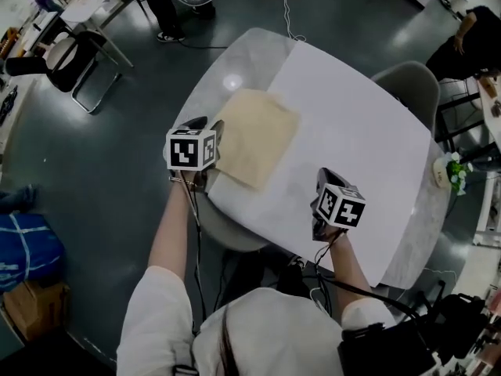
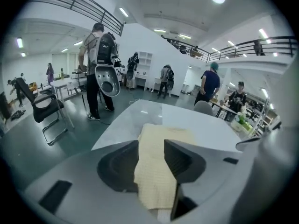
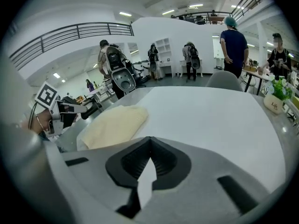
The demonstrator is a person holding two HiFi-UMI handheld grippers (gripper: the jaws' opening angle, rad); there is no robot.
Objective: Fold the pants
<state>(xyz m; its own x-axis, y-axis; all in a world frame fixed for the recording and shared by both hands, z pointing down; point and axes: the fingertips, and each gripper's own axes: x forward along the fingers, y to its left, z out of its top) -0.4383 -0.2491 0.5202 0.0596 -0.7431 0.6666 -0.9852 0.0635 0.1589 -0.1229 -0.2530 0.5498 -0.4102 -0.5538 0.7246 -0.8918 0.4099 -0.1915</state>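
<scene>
The beige pants [image 1: 254,135] lie folded into a flat rectangle on the left part of the white table [image 1: 352,131]. My left gripper [image 1: 207,125] is at the pants' near left edge. In the left gripper view its jaws stand wide apart, and a strip of the beige cloth [image 2: 161,139] lies between them without being pinched; the left gripper [image 2: 152,157] is open. My right gripper [image 1: 325,177] hovers over bare table to the right of the pants, apart from them. In the right gripper view its jaws meet at the tips, so the right gripper [image 3: 149,141] is shut on nothing, with the pants [image 3: 114,125] to its left.
A grey chair [image 1: 407,84] stands at the table's far right side, and another [image 1: 235,233] is tucked under the near edge. A small potted plant [image 1: 450,171] sits at the right rim. A black chair [image 1: 70,61] and a blue bag [image 1: 27,249] are on the floor at left. People stand beyond the table.
</scene>
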